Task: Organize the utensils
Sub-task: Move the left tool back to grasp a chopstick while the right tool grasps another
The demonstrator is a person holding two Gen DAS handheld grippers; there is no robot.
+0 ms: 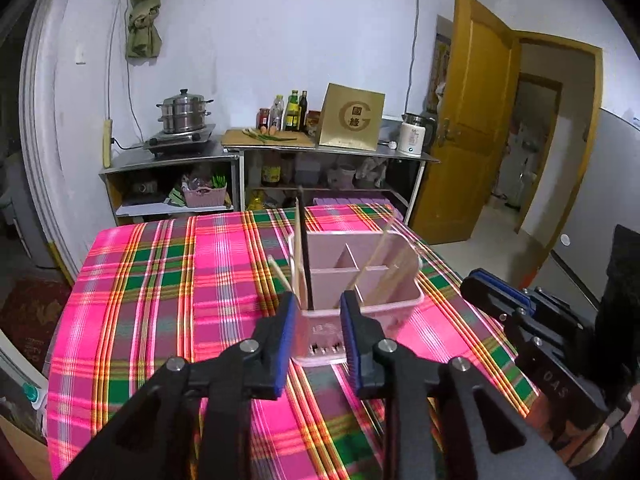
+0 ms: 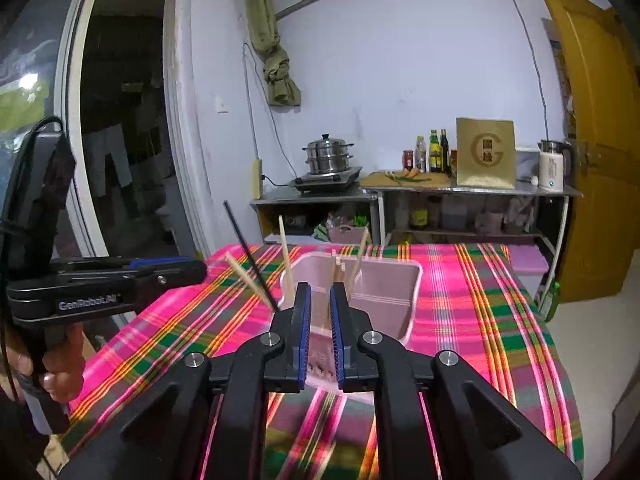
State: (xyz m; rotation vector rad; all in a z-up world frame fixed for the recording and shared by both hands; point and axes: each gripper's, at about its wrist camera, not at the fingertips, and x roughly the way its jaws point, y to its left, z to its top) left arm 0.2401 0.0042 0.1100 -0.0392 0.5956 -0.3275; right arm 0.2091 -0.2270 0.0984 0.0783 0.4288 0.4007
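The left gripper [image 1: 318, 304] is hovering with its jaws parted to a middling gap and holding nothing, the near wall of the pink plastic utensil caddy [image 1: 400, 304] showing between the blue ribbed pads. The right gripper [image 2: 320, 294] is hanging with its jaws narrow, a slim gap open between them, also empty as far as the right wrist view shows. At twelve o'clock from both pairs of jaws the caddy is sitting on the plaid-covered counter [image 1: 160, 280], a rounded rectangular tub split by thin partitions into compartments. Pale wooden chopsticks [image 1: 298, 240] and one thin dark chopstick [image 2: 250, 256] are leaning out of the left-hand compartments toward eleven o'clock, and more pale chopsticks [image 1: 386, 264] are slanting in a compartment toward one o'clock. Sorting seems well along, since no loose utensil is showing on the cloth. To finish cleanly, either gripper should be closing on a stick near its upper end and lifting straight up, because the smooth, slender sticks are likely to pivot or slip, and the light tub is liable to tip or slide on the glossy woven cloth.
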